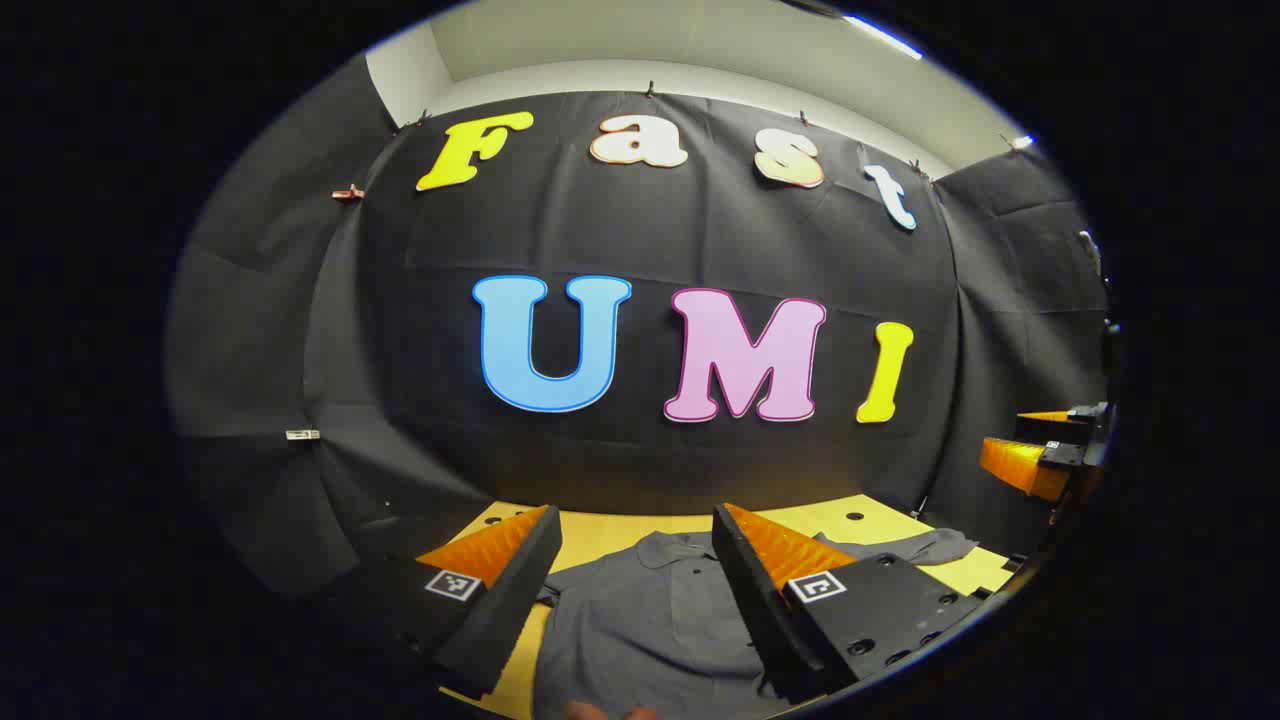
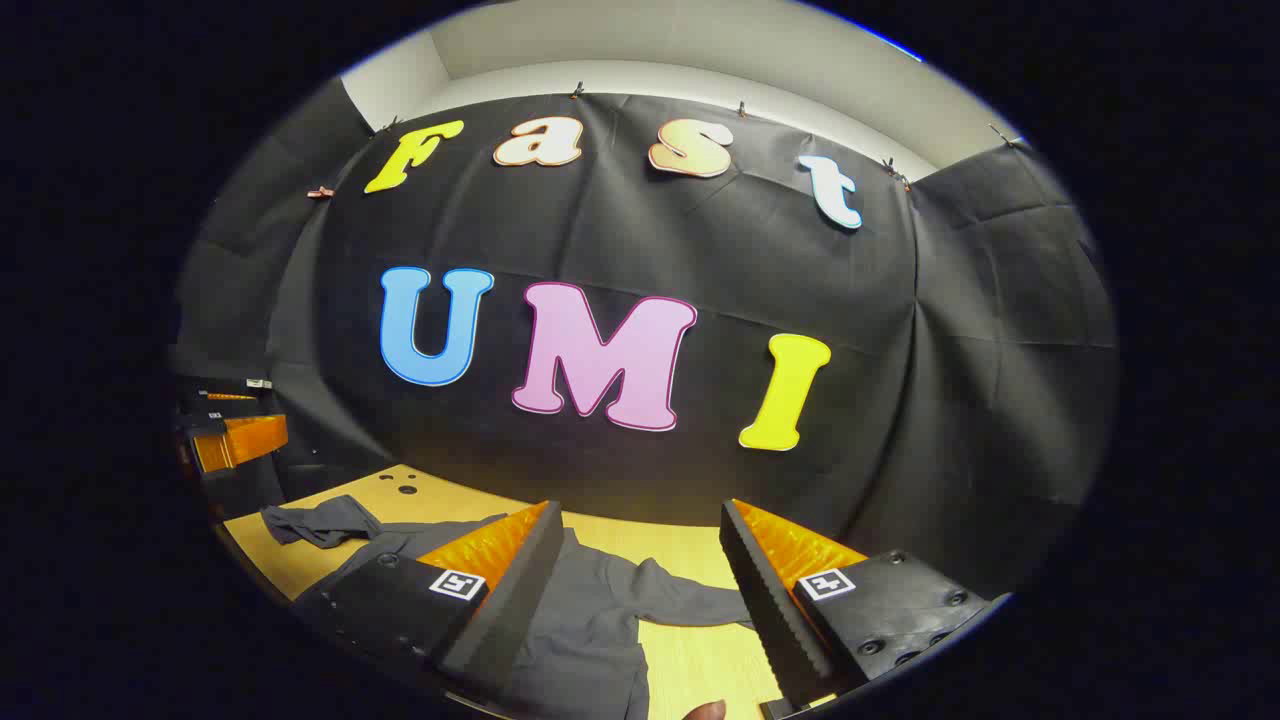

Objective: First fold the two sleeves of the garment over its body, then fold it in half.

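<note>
Both of my grippers, left gripper (image 1: 637, 580) and right gripper (image 2: 640, 580), hover with fingers apart, holding nothing. At six o'clock the garment (image 1: 650, 620) lies flat on the counter (image 1: 600, 530), its sleeve (image 2: 680, 600) still spread out; no fold looks begun yet.

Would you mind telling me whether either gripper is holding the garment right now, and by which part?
Nothing is held: the left gripper and right gripper both stand open above the grey garment.

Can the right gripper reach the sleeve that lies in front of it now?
Probably yes. The right gripper is open above the table, and the sleeve lies spread out between its fingers' line of sight, with nothing over it.
</note>
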`<state>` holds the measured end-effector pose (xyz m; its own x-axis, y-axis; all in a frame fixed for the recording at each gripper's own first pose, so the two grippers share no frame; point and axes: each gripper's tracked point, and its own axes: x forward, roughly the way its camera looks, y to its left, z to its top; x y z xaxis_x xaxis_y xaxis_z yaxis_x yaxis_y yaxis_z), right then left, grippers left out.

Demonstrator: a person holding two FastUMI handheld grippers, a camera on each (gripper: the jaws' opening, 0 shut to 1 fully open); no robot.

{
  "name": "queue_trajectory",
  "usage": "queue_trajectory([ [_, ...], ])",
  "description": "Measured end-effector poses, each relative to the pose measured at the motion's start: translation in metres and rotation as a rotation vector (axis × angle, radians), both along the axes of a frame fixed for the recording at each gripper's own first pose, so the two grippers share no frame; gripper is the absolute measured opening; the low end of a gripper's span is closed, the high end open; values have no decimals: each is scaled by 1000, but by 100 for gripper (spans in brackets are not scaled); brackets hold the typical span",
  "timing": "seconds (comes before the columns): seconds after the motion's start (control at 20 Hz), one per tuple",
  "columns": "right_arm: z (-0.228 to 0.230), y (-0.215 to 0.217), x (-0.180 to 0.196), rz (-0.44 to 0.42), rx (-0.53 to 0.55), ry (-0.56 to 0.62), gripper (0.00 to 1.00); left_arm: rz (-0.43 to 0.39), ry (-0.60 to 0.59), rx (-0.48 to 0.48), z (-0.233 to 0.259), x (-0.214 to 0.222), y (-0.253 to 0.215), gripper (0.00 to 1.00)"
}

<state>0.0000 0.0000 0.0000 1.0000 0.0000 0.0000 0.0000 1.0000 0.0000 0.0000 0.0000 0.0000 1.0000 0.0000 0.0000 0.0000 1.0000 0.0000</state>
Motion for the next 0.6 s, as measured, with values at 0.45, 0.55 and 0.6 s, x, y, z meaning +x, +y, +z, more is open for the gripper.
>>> queue_trajectory([
  [0.45, -10, -14, 8, -29, 11, 20, 96, -10, 12, -2, -7, 12, -7, 95],
  [0.55, -12, -17, 9, -31, 14, 24, 98, -12, 12, 3, -7, 15, -9, 96],
  [0.6, -13, -18, 11, -32, 14, 27, 98, -12, 11, 4, -6, 16, -11, 96],
])
